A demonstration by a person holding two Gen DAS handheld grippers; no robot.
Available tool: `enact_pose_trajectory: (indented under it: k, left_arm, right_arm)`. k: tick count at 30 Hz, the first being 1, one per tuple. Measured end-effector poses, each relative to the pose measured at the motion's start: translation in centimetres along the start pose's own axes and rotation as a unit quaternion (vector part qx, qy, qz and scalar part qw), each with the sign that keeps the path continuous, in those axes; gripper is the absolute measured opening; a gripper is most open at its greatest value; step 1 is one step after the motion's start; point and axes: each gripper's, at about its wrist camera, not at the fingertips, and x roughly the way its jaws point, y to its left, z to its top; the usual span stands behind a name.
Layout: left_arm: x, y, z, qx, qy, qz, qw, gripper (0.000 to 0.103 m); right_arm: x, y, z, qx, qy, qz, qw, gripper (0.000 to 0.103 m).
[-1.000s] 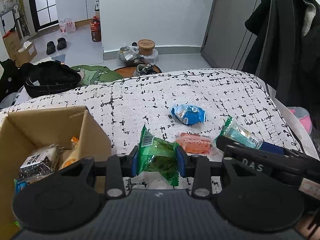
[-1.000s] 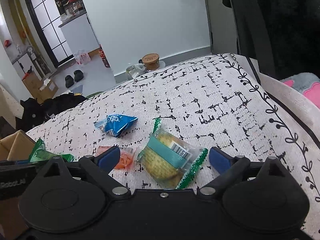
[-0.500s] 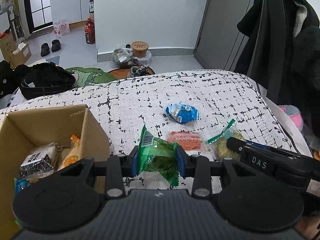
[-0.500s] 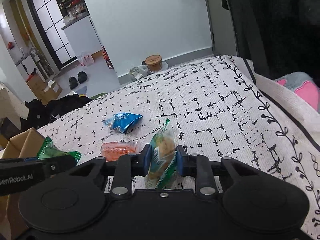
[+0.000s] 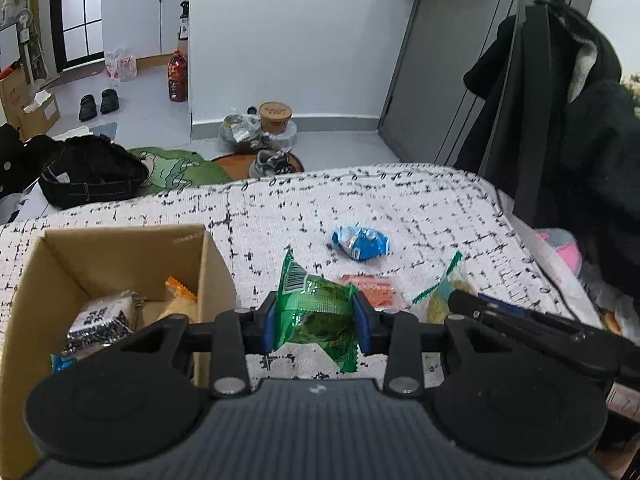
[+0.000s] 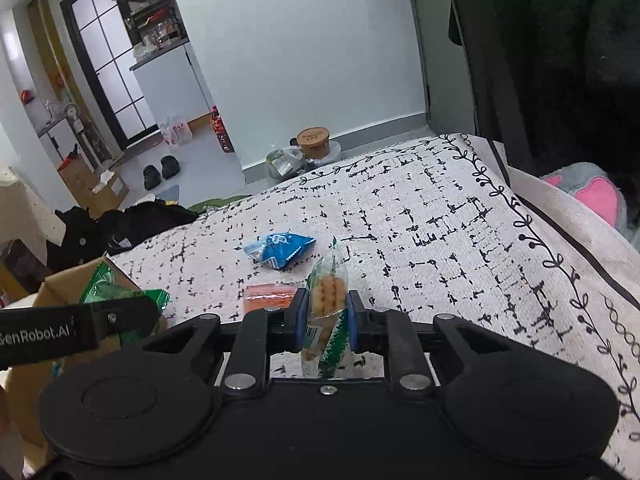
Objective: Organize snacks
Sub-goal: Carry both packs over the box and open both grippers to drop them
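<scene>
We hold a snack in each gripper: the left gripper [image 5: 315, 322] pinches a green packet [image 5: 316, 312] between its fingers, lifted just right of the box [image 5: 120, 248], presumably to drop it in with the packets already there. The right gripper [image 6: 323, 322] has its fingers pressed on a cracker pack [image 6: 326, 300], held edge-up above the patterned cloth [image 6: 440, 232]. A blue packet [image 5: 360, 242] and an orange packet [image 5: 370, 286] lie on the cloth, apart from the box. The box's near wall stands between the green packet and its opening.
</scene>
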Motion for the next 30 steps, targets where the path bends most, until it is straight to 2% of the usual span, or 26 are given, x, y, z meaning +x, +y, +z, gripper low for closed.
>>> enact_pose_trajectory:
  k: [8, 13, 30]
  left_arm:
    - [-2.2, 1.1, 0.7, -0.003, -0.022, -0.021, 0.9995, 0.036]
    - [-4.1, 1.8, 0.8, 0.003, -0.041, -0.028, 0.9987, 0.036]
    - [-8.4, 9.2, 0.5, -0.045, -0.062, 0.022, 0.9968, 0.037]
  right_arm:
    - [-2.5, 0.4, 0.3, 0.037, -0.02, -0.01, 0.999, 0.019]
    - [-4.0, 0.9, 0.9, 0.036, -0.031, -0.008, 0.999, 0.019]
    - [-6.2, 6.6, 2.0, -0.004, -0.053, 0.047, 0.997, 0.019]
